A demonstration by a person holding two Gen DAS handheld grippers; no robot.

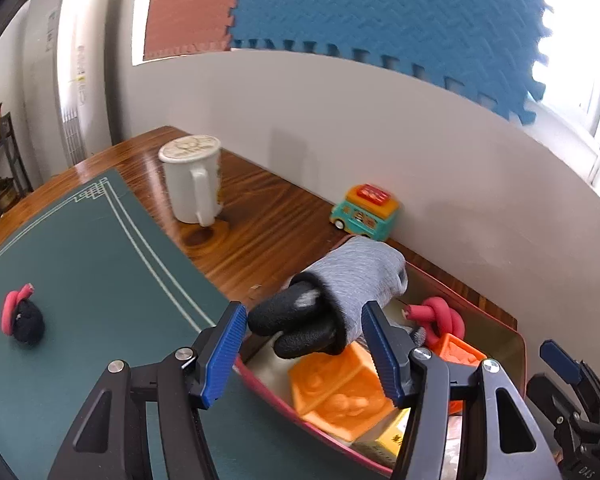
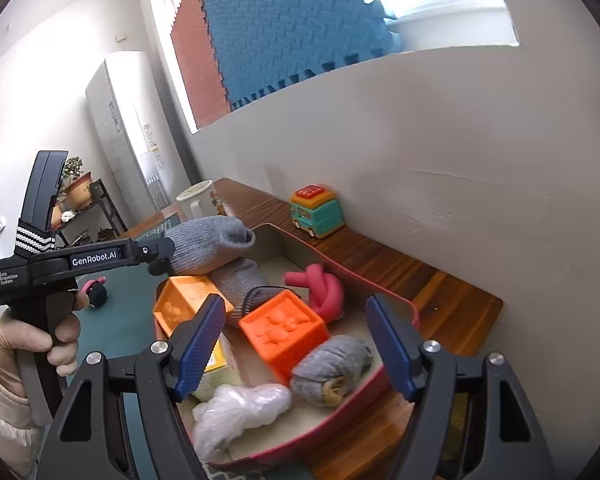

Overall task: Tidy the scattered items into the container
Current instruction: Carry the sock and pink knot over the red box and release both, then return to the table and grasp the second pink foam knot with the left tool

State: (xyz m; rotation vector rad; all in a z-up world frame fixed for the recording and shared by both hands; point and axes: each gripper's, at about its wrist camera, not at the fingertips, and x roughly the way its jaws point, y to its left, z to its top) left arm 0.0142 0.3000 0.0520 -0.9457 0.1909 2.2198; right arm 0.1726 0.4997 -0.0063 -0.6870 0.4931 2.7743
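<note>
My left gripper (image 1: 304, 354) is open above the near rim of the red tray (image 1: 518, 344). A grey and black work glove (image 1: 340, 296) hangs between its blue pads, loose, over the tray; it also shows in the right wrist view (image 2: 208, 248). The tray (image 2: 396, 300) holds two orange blocks (image 2: 284, 332), a pink knotted rope (image 2: 324, 284), rolled grey socks (image 2: 332, 368), a white plastic wad (image 2: 240, 404) and a yellow box (image 2: 216, 360). My right gripper (image 2: 296, 344) is open and empty above the tray. A black ball with a pink band (image 1: 22, 316) lies on the green mat.
A white mug (image 1: 192, 176) stands on the wooden table (image 1: 260, 232) behind the green mat (image 1: 92, 280). A teal and orange toy bus (image 1: 364, 212) sits against the wall behind the tray. The wall runs close along the table's far edge.
</note>
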